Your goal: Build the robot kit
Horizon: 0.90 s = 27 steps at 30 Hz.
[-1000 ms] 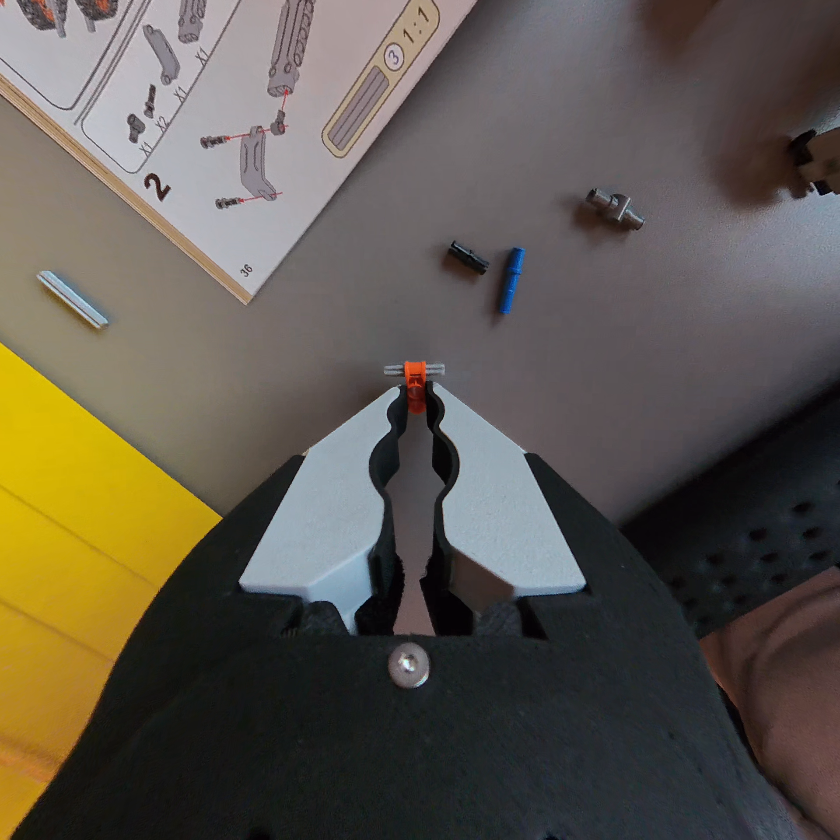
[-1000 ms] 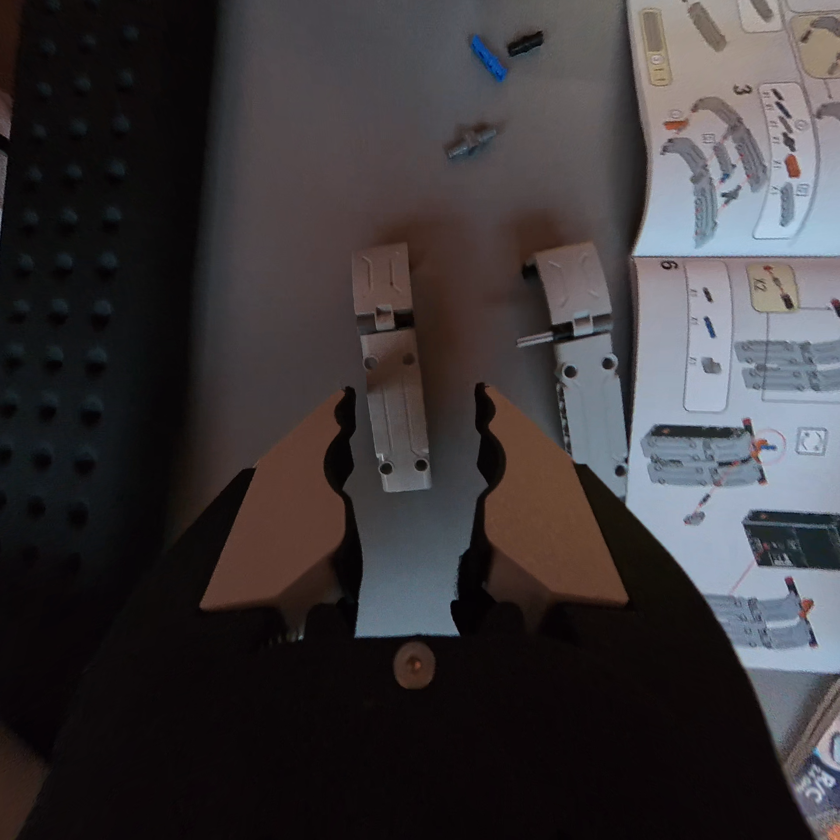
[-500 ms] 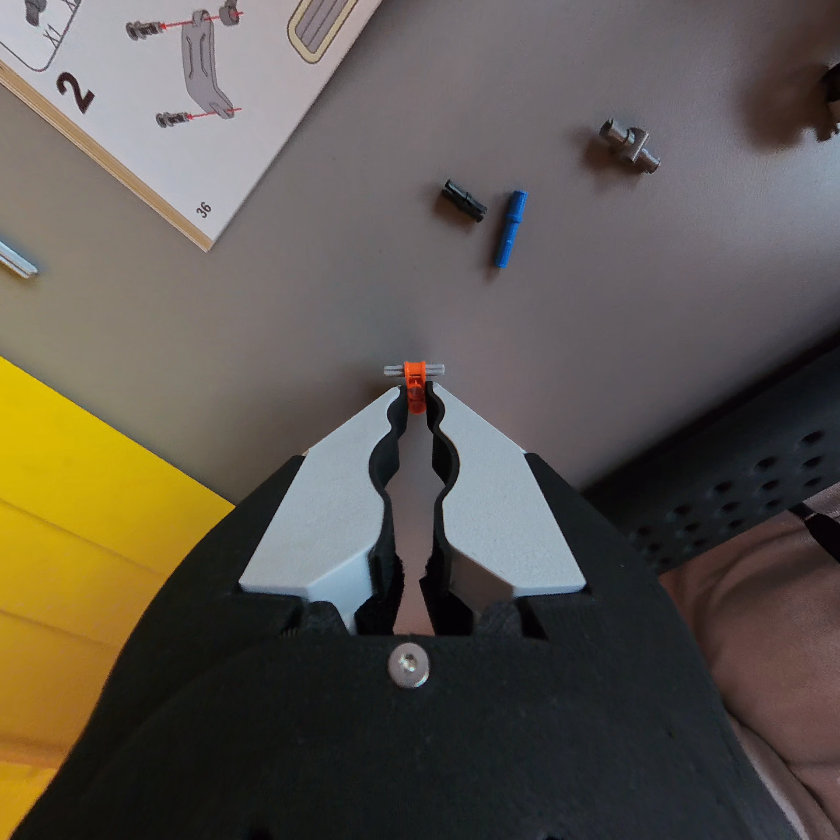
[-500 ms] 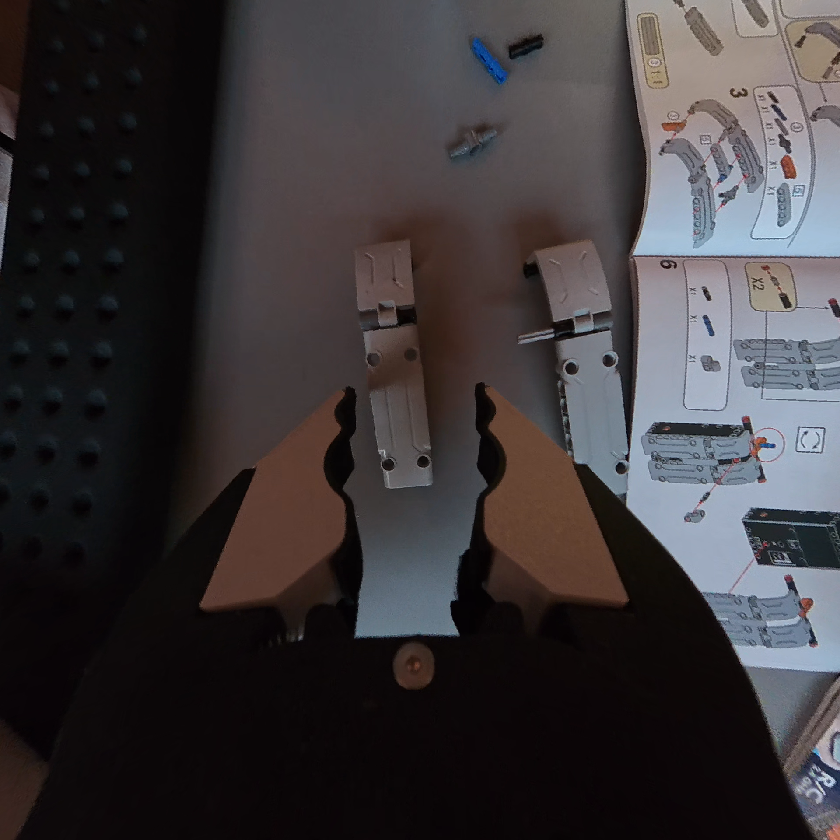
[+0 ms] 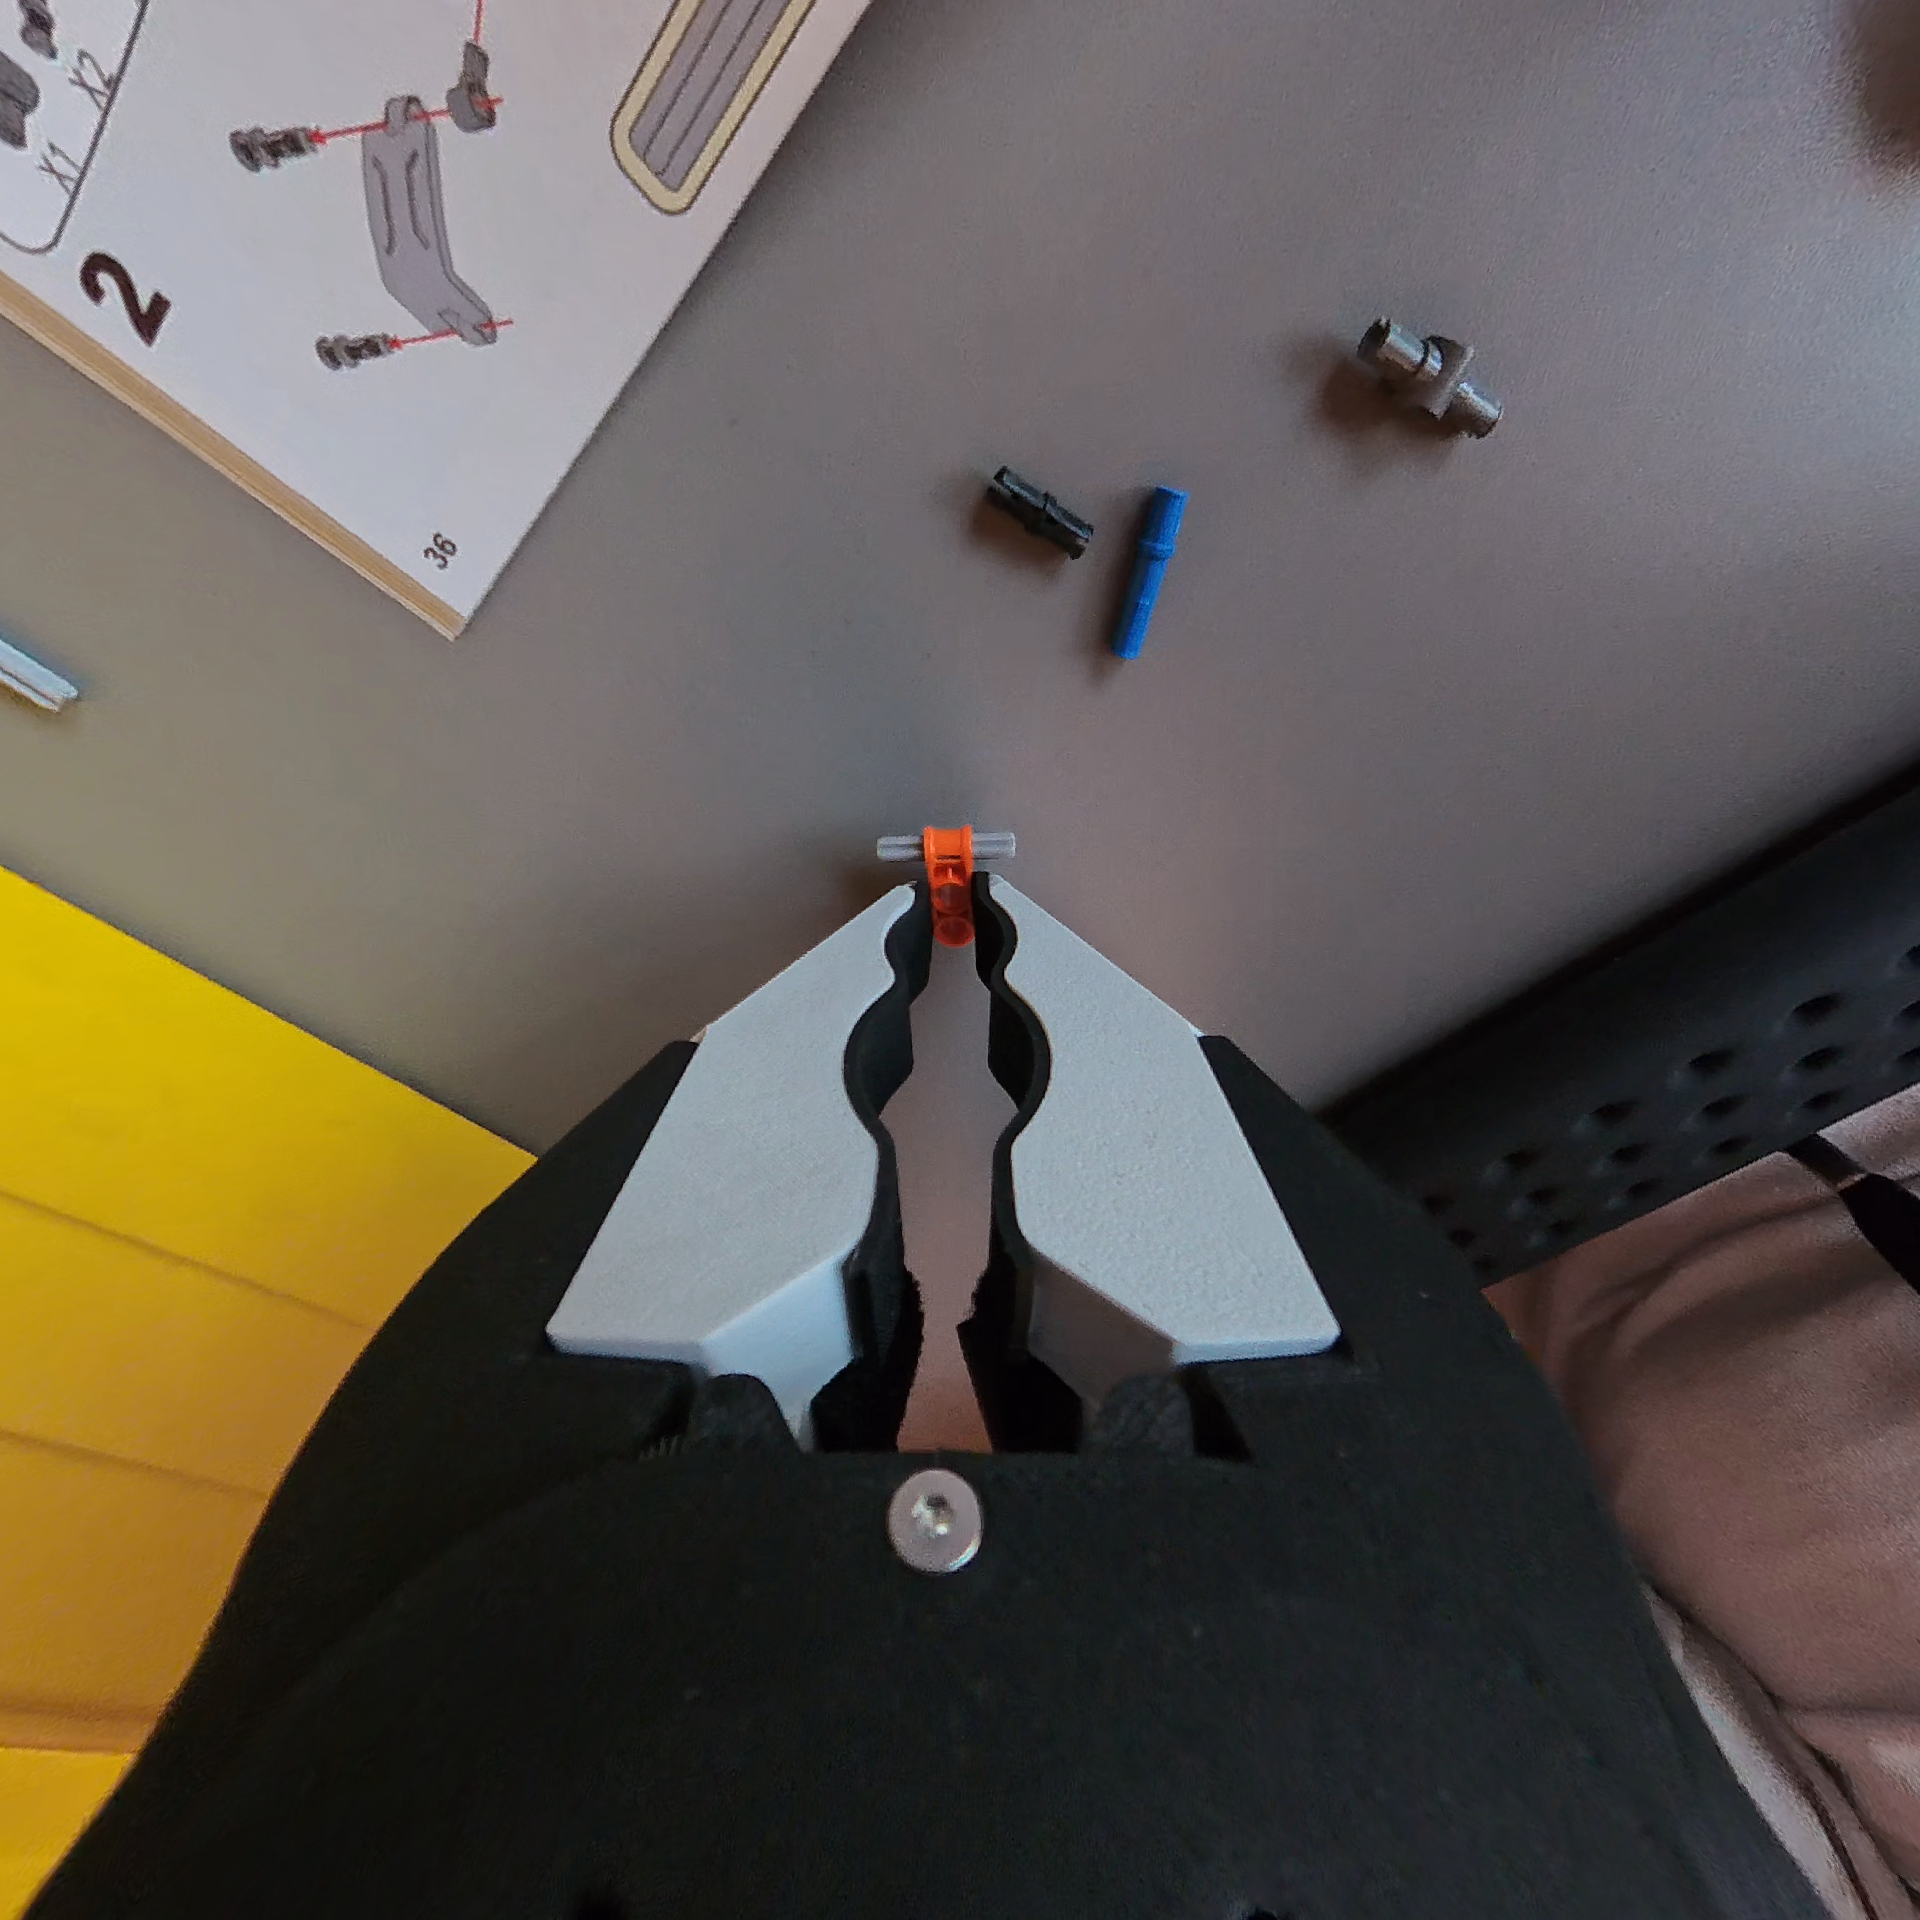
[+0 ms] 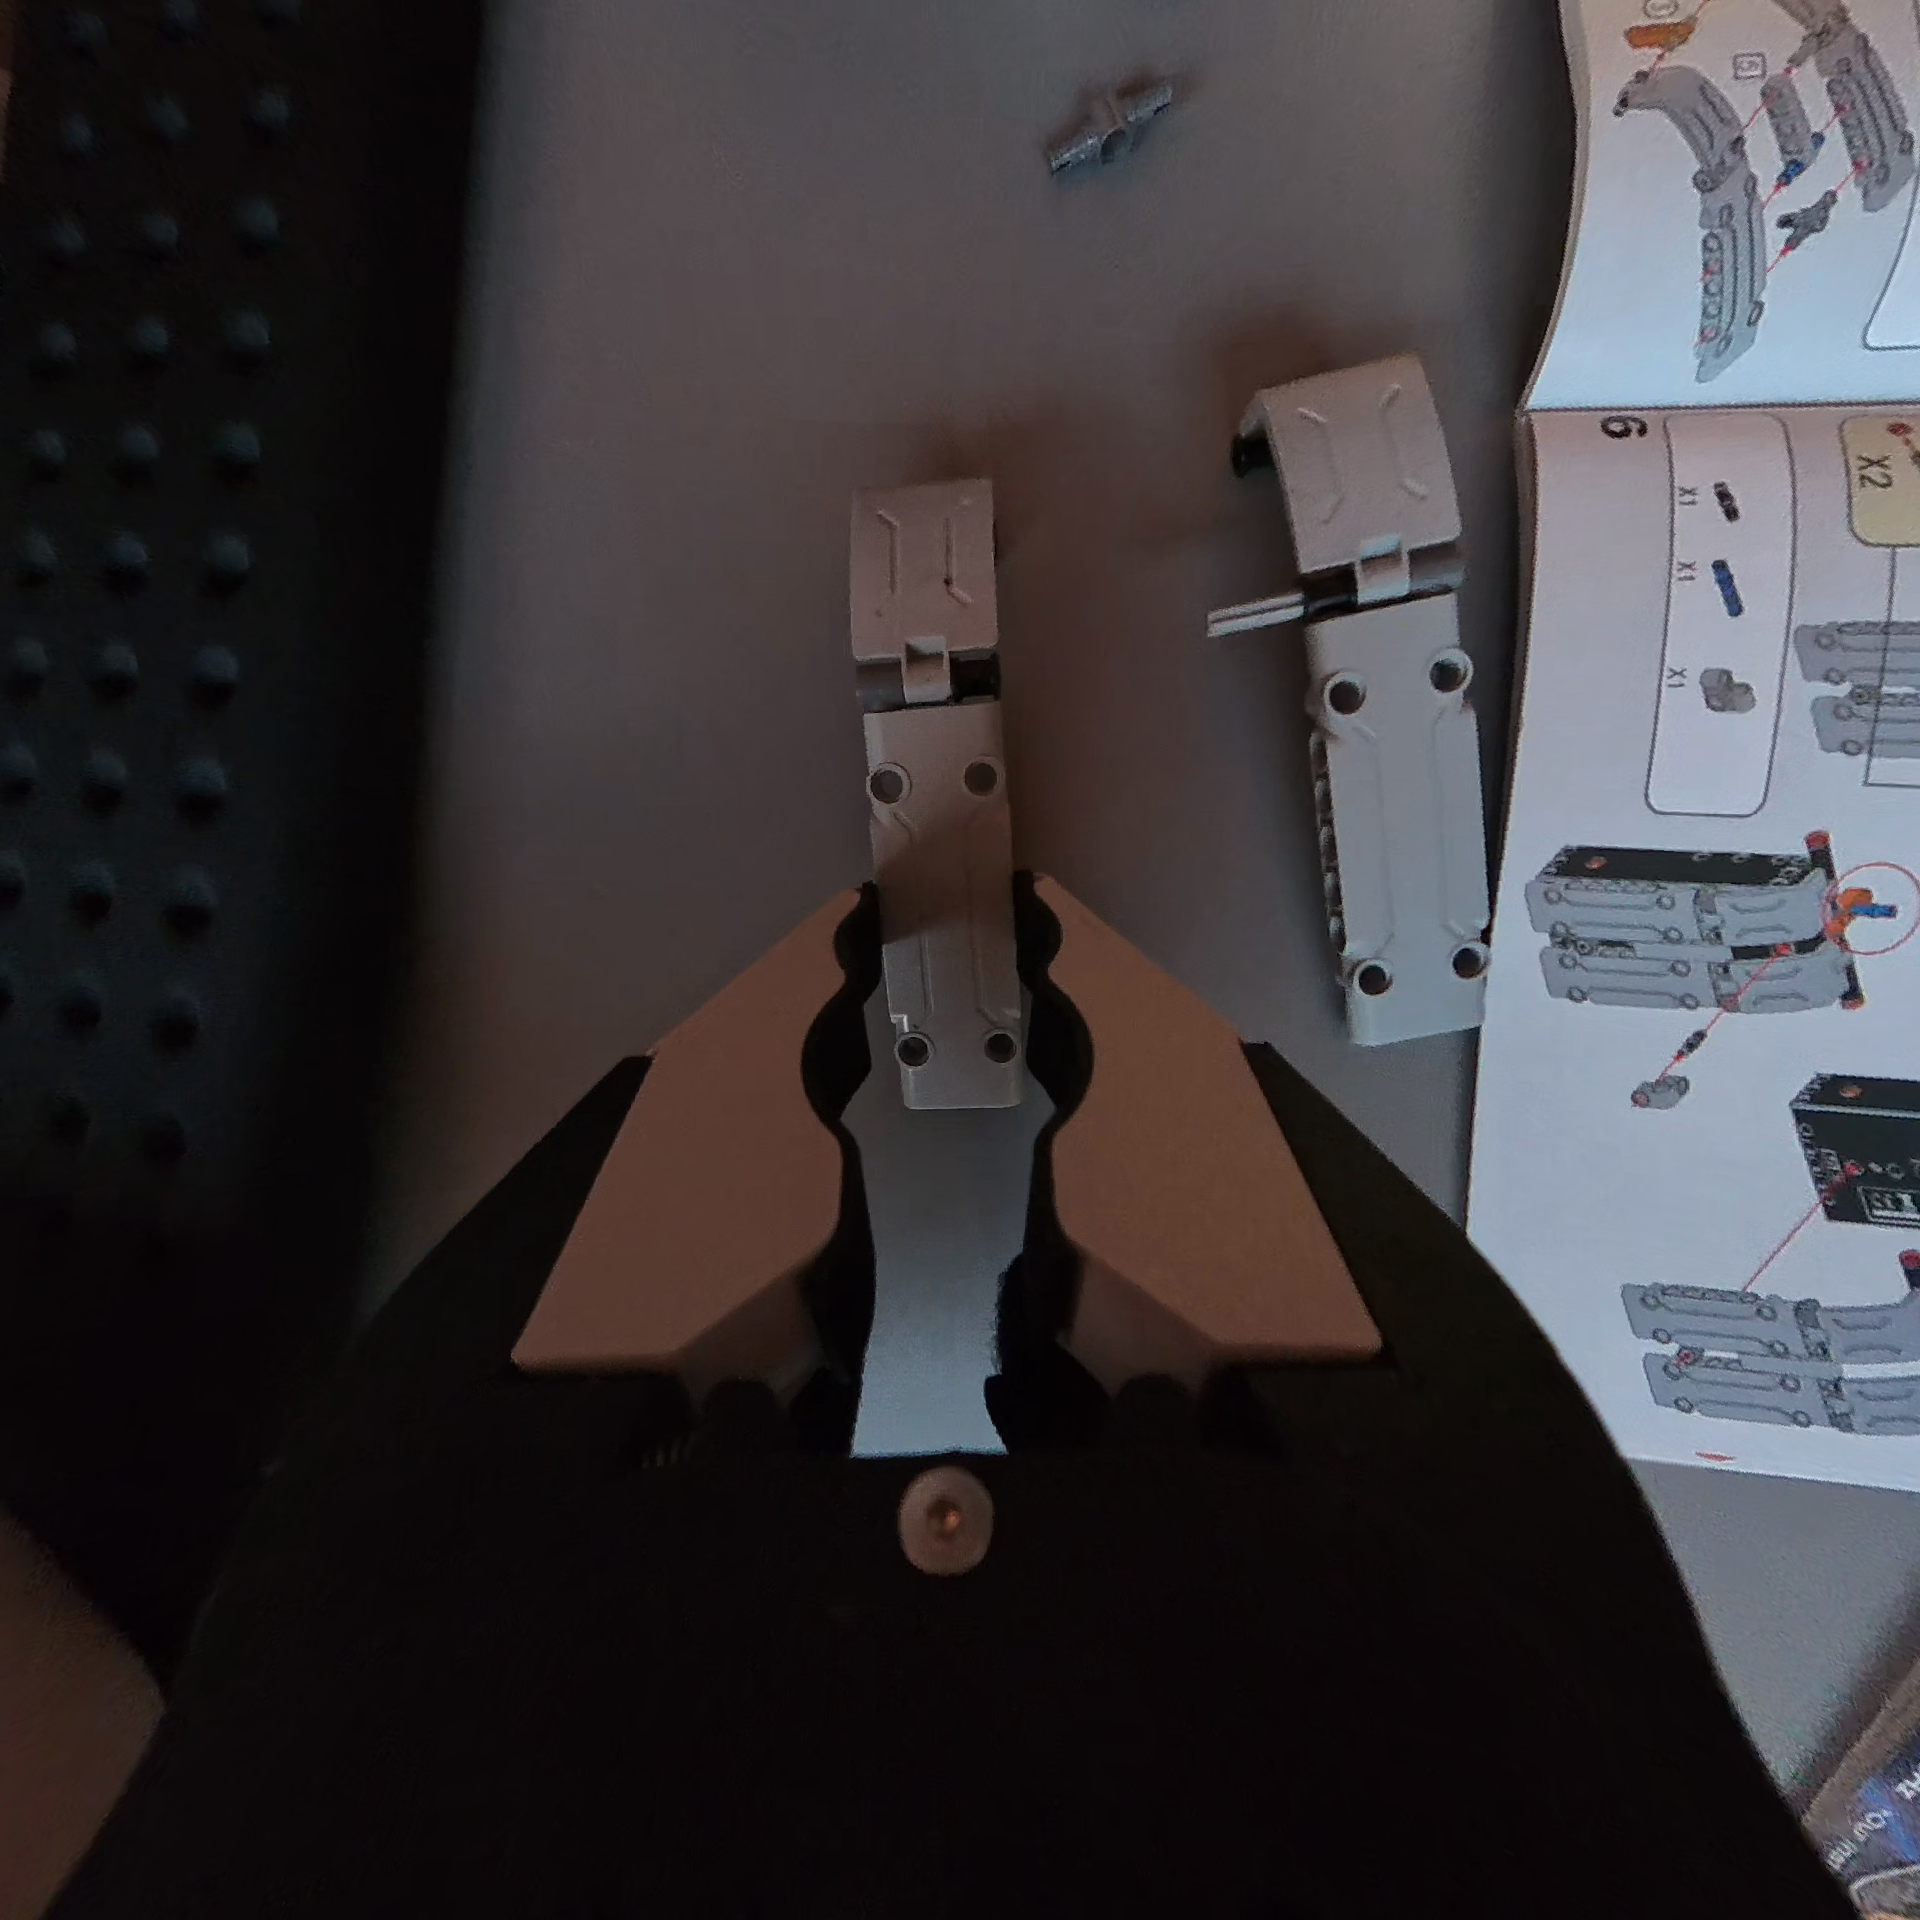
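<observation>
My left gripper (image 5: pixel 949 902) is shut on a small orange connector (image 5: pixel 948 879) with a short grey axle through its top, held above the grey table (image 5: pixel 1351 727). A black pin (image 5: pixel 1037 511), a blue pin (image 5: pixel 1149 571) and a grey connector (image 5: pixel 1430 378) lie on the table beyond it. My right gripper (image 6: pixel 943 896) is shut on the lower half of a long grey panel assembly (image 6: pixel 935 727) lying on the table. A second grey panel assembly (image 6: pixel 1371 707) with a thin axle sticking out of its side lies to the right.
An open instruction booklet (image 5: pixel 343 260) lies at the far left; its pages also show in the right wrist view (image 6: pixel 1714 831). A yellow surface (image 5: pixel 156 1195) is at the left. A black studded mat (image 6: pixel 156 623) lies along the table edge. A pale grey bar (image 5: pixel 36 675) lies by the booklet. My hands' fingertips stand some 25 cm from each other. To the blue pin (image 5: pixel 1149 571): left tips about 6 cm, right tips about 20 cm.
My right gripper has moved forward and closed on the near grey panel assembly. My left gripper, still holding the orange connector, has shifted so the pins appear closer.
</observation>
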Motion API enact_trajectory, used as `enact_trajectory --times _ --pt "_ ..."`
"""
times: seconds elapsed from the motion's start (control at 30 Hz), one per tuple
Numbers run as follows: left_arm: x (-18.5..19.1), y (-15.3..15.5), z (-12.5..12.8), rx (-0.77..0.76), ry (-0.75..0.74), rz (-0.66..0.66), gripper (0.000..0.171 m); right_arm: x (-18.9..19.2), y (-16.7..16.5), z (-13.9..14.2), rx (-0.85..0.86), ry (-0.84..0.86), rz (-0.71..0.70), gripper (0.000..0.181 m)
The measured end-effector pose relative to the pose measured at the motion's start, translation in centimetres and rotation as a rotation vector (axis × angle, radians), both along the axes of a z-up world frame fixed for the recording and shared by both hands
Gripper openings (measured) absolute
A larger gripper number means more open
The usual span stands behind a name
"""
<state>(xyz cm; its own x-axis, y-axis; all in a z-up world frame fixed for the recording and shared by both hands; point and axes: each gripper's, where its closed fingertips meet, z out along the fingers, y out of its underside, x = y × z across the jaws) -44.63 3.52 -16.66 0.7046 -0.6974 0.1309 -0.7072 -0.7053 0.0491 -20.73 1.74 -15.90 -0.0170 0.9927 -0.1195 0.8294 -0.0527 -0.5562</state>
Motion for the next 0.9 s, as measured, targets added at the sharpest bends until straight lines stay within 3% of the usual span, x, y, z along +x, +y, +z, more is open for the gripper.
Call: enact_trajectory --times 0.33,0.53,0.77,0.9 --pt "-0.1 -0.1 0.0 -0.051 0.09 -0.061 0.006 0.1 -0.1 -0.2 -0.001 0.072 0.071 0.028" --pt "0.0 -0.2 0.0 -0.05 0.103 -0.058 0.008 0.2 0.1 0.6 -0.036 0.128 0.023 0.045" --pt "0.4 -0.5 0.1 -0.063 0.065 -0.013 0.019 1.1 1.6 2.8 -0.048 0.274 -0.048 0.046" --pt "0.7 -0.7 0.4 -0.052 0.031 0.026 0.026 1.3 1.8 2.7 -0.069 0.265 -0.075 0.048"
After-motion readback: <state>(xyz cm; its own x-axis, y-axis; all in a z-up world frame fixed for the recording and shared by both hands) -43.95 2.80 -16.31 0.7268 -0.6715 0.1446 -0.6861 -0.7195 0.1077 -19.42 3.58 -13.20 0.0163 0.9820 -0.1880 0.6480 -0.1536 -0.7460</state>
